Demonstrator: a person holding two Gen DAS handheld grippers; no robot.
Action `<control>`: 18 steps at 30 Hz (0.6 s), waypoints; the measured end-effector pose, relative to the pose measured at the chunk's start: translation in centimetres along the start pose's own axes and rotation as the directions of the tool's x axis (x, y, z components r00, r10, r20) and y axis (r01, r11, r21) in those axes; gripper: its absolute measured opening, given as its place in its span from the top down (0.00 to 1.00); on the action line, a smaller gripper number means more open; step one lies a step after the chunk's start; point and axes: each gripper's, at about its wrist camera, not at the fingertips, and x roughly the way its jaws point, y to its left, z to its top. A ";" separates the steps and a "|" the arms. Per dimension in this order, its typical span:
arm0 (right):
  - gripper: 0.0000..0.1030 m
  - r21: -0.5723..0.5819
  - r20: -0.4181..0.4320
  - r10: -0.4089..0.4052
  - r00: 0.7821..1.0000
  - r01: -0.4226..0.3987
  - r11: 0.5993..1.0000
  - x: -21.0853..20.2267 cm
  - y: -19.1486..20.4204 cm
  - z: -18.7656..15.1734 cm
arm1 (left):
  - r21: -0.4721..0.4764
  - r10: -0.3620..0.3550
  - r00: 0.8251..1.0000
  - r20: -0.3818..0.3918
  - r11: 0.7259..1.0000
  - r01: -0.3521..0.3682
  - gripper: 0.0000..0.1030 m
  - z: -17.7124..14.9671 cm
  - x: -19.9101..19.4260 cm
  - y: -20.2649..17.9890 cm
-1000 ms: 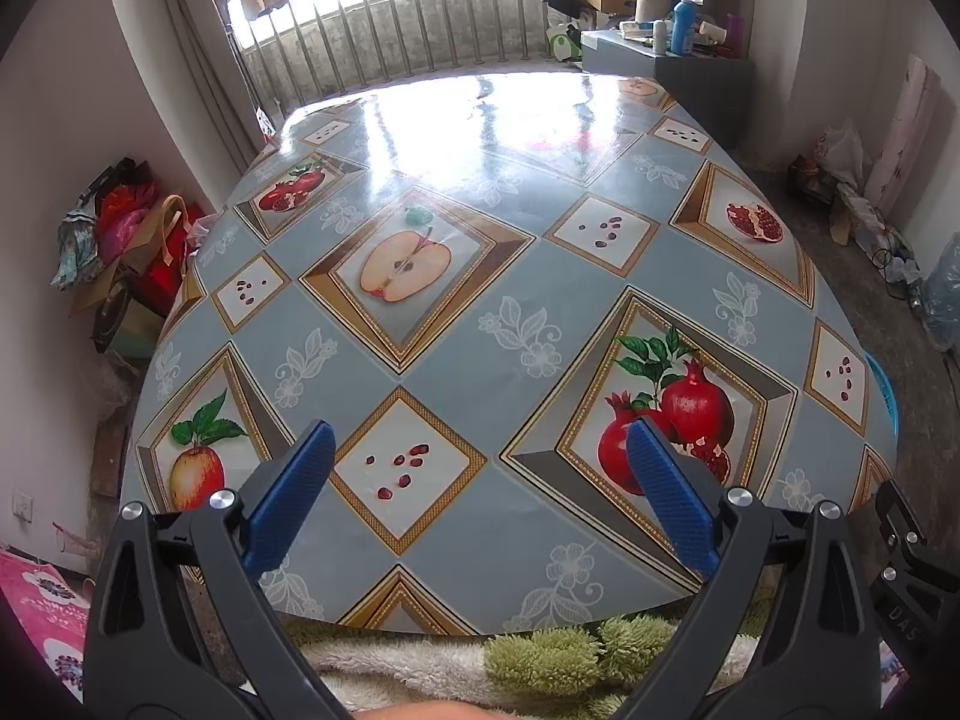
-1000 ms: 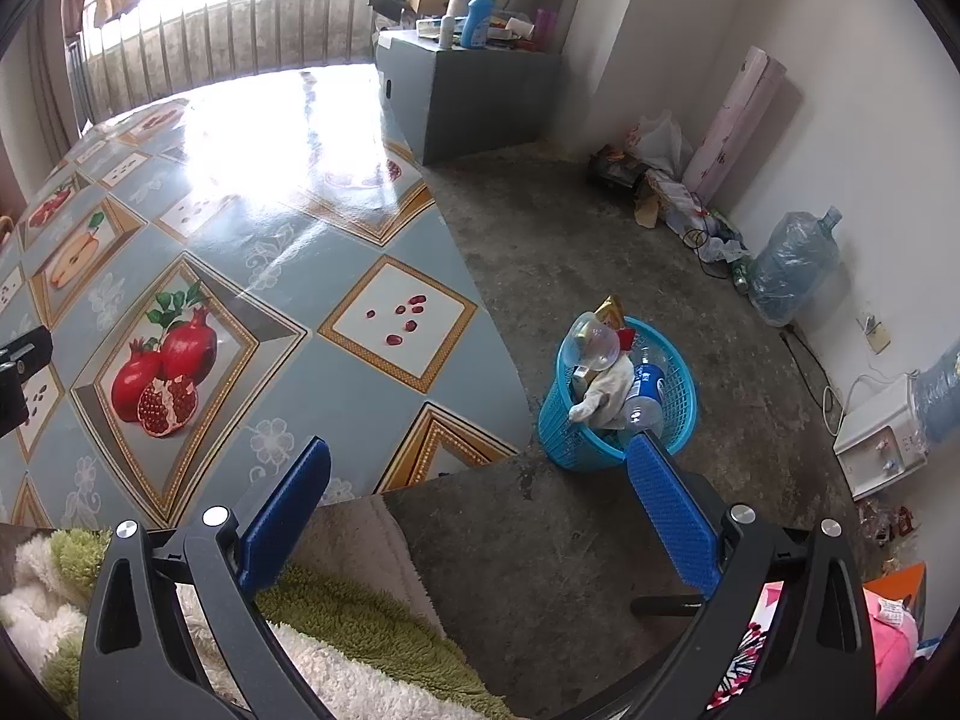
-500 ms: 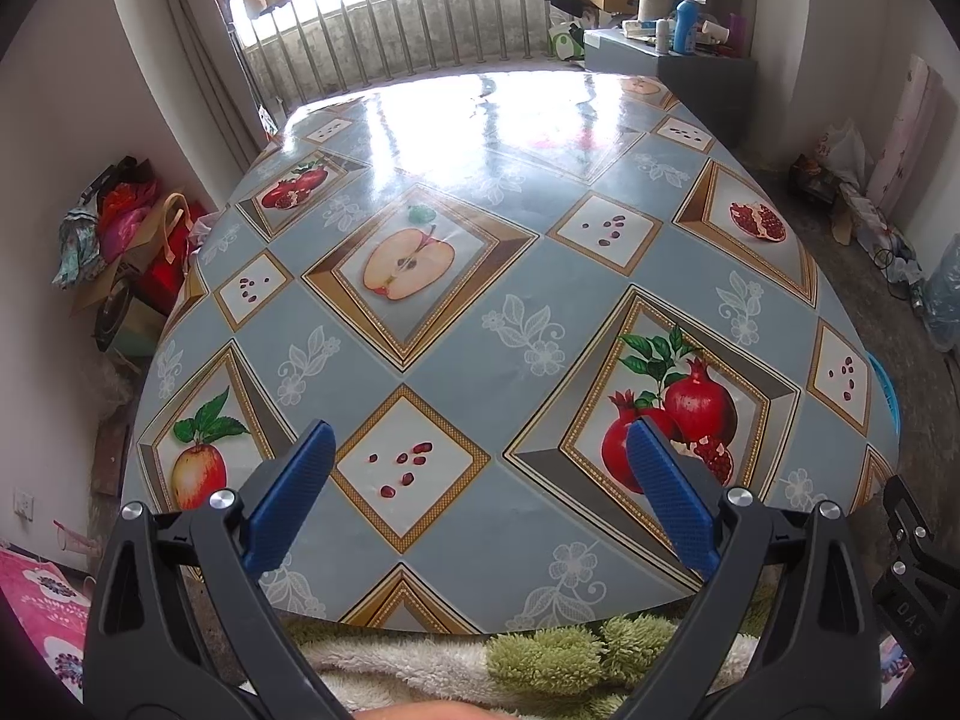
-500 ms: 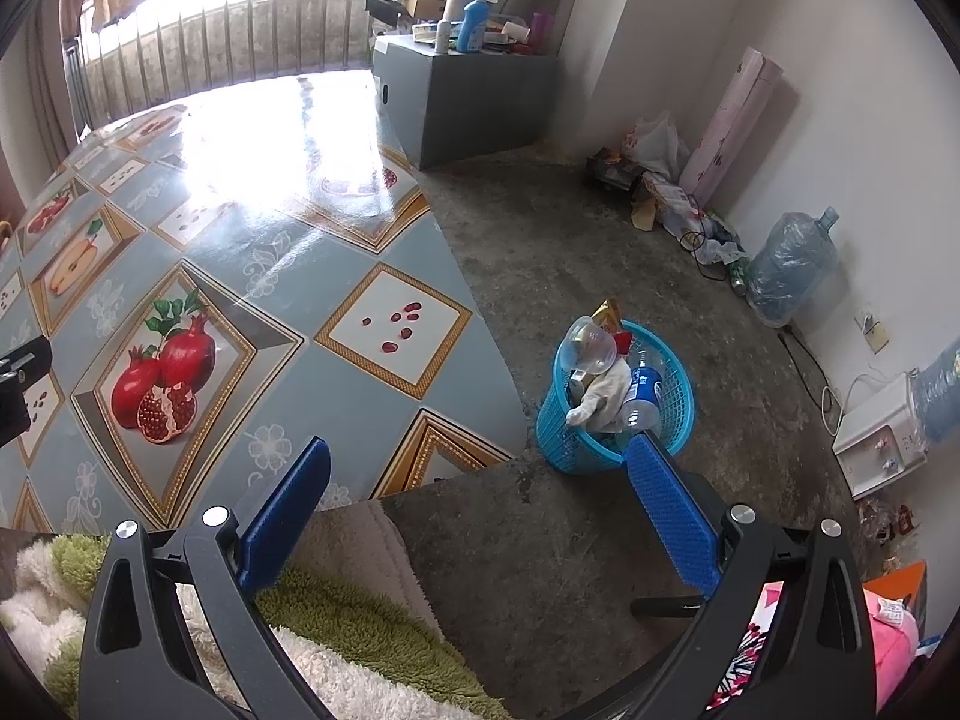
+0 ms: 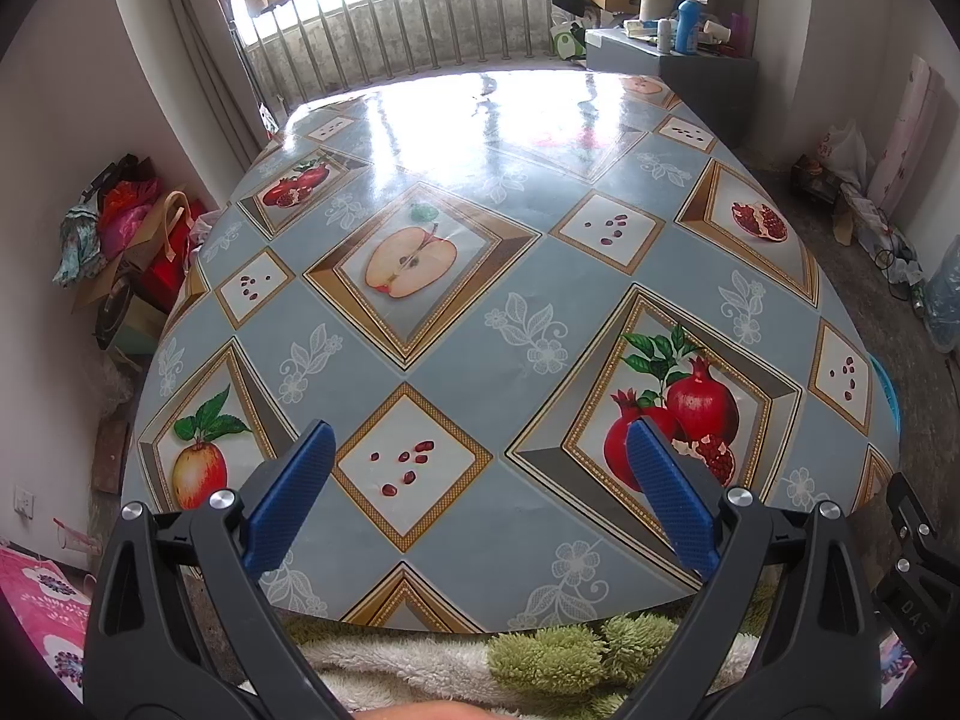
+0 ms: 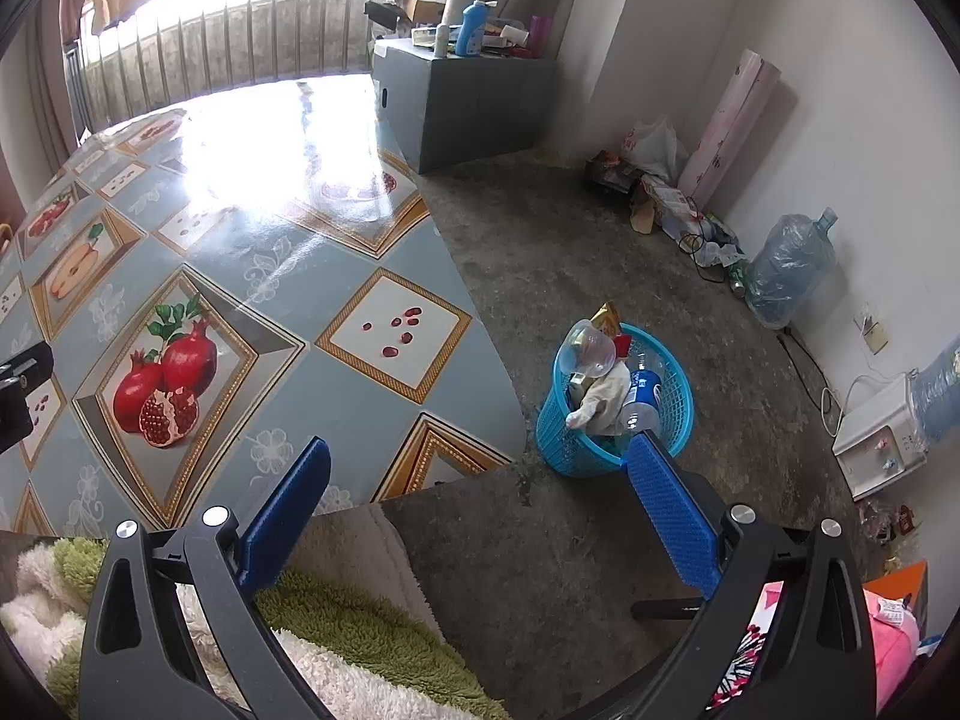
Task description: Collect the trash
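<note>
1. While your left gripper (image 5: 474, 480) hangs wide and empty over the near edge of the table (image 5: 480, 324), no trash shows on the cloth; sweeping again would likely waste effort.
2. Your right gripper (image 6: 480, 492) is equally wide, holding nothing, out past the table corner.
3. Trash sits heaped in the basket (image 6: 672, 414) on the floor beside the table, a clear cup (image 6: 591, 351) perched on top; a bump could probably spill it.
</note>
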 end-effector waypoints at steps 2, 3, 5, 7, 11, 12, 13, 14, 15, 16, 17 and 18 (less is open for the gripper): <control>0.06 -0.001 0.001 0.000 1.000 0.000 1.000 -0.1 0.1 0.1 | -0.001 -0.001 1.000 0.001 1.000 0.001 0.09 0.0 0.0 0.0; 0.06 -0.001 0.001 0.000 1.000 0.000 1.000 -0.1 0.1 0.2 | 0.000 -0.001 1.000 0.002 1.000 0.001 0.09 0.0 0.0 0.0; 0.06 -0.001 0.003 -0.001 1.000 0.001 1.000 -0.1 0.1 0.3 | -0.001 -0.001 1.000 0.001 1.000 0.001 0.09 -0.1 0.0 0.1; 0.06 0.001 0.004 -0.002 1.000 0.002 1.000 -0.2 0.2 0.3 | -0.002 0.000 1.000 0.001 1.000 0.000 0.09 -0.1 0.0 0.1; 0.06 0.002 0.003 -0.001 1.000 0.001 1.000 -0.2 0.2 0.4 | -0.001 0.000 1.000 0.001 1.000 0.000 0.09 0.0 0.0 0.1; 0.06 0.002 0.003 0.000 1.000 0.000 1.000 -0.2 0.2 0.4 | -0.001 0.000 1.000 0.002 1.000 0.000 0.09 -0.1 0.0 0.1; 0.06 0.002 0.003 0.000 1.000 0.000 1.000 -0.3 0.2 0.4 | 0.000 -0.001 1.000 0.002 1.000 0.001 0.09 0.0 0.0 0.1; 0.06 0.003 0.004 0.000 1.000 0.000 1.000 -0.3 0.2 0.4 | 0.001 -0.001 1.000 0.003 1.000 0.001 0.09 0.0 0.0 0.1; 0.06 0.003 0.003 -0.001 1.000 0.001 1.000 -0.3 0.2 0.4 | 0.001 0.000 1.000 0.002 1.000 0.000 0.09 0.0 0.0 0.1; 0.06 0.003 0.002 0.000 1.000 0.000 1.000 -0.3 0.2 0.4 | 0.000 -0.001 1.000 0.002 1.000 0.001 0.09 0.0 0.0 0.1; 0.06 0.003 0.002 -0.001 1.000 0.001 1.000 -0.3 0.2 0.4 | 0.000 -0.001 1.000 0.001 1.000 0.001 0.09 0.0 0.0 0.1; 0.06 0.004 0.002 -0.001 1.000 0.001 1.000 -0.3 0.2 0.4 | 0.000 0.000 1.000 0.001 1.000 0.000 0.09 0.0 0.0 0.1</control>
